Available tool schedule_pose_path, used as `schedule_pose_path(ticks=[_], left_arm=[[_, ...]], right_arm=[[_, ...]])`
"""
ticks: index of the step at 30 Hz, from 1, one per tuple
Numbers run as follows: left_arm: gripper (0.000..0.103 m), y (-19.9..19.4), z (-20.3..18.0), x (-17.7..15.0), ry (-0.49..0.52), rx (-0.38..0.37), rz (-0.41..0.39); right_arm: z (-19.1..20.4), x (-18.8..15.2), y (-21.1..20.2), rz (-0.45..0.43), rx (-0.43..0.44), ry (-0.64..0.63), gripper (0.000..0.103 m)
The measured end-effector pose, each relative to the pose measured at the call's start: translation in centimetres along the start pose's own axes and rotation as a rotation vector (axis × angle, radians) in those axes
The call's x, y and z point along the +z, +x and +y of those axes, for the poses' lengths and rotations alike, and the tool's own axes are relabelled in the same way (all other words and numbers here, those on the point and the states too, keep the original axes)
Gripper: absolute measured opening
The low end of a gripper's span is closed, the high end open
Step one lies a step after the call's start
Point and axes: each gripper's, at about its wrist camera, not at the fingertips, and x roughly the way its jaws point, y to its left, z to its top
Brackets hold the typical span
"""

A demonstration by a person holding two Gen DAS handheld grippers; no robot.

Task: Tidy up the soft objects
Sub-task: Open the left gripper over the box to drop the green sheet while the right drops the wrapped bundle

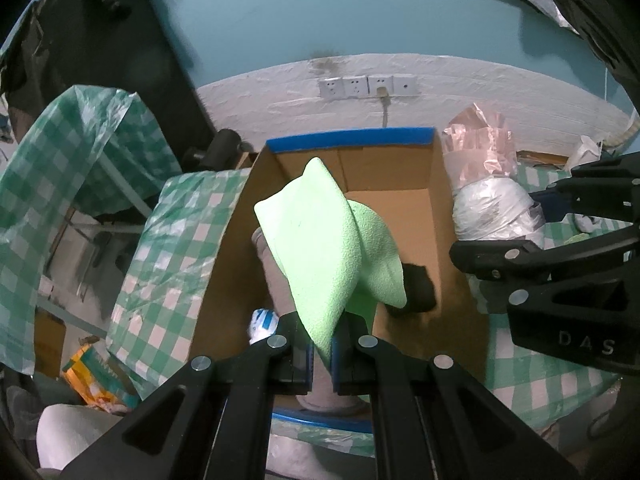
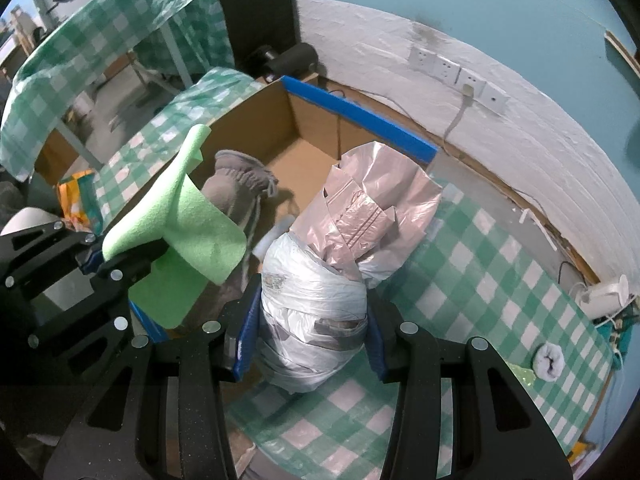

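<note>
Checked table (image 2: 480,264) — box (image 1: 352,136) holds grey sock (image 2: 236,188).

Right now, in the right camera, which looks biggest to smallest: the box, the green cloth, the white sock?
1. Box
2. Green cloth, though it's nearer the camera, so it looks bigger than it is
3. White sock

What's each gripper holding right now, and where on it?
Left gripper: green cloth, pinched at its lower edge. Right gripper: plastic bag bundle, clamped across its wrapped middle.
</note>
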Motion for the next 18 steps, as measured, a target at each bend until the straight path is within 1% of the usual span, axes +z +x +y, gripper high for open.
schedule_pose_path(ticks=[8, 11, 12, 13, 14, 15, 16, 18], left_arm=[[0.006, 0.7, 0.7, -0.4, -0.009, 0.025, 0.021], [0.008, 1.1, 0.7, -0.5, -0.013, 0.034, 0.035], [0.009, 1.2, 0.7, -0.5, -0.012, 0.038, 0.041], [0.015, 1.4, 0.7, -0.5, -0.012, 0.041, 0.045], [0.026, 1.5, 0.7, -0.5, -0.014, 0.041, 0.049], [0.033, 1.6, 0.6, -0.5, -0.016, 0.039, 0.052], [0.040, 1.5, 0.7, -0.6, -0.017, 0.040, 0.047], [0.042, 1.3, 0.5, -0.6, -0.009, 0.046, 0.037]], right_arm=[[1.5, 0.6, 1.5, 0.024, 0.015, -0.014, 0.045], [1.8, 0.8, 2.0, 0.031, 0.018, -0.017, 0.047], [1.8, 0.8, 2.0, 0.026, 0.014, -0.014, 0.051], [1.9, 0.8, 2.0, 0.022, 0.008, -0.011, 0.056], [1.9, 0.9, 2.1, 0.020, 0.003, -0.008, 0.060], [1.9, 0.9, 2.1, 0.015, -0.007, -0.007, 0.065], [1.9, 0.9, 2.0, 0.009, -0.016, -0.007, 0.066], [1.6, 0.9, 1.8, 0.003, -0.023, -0.001, 0.066]])
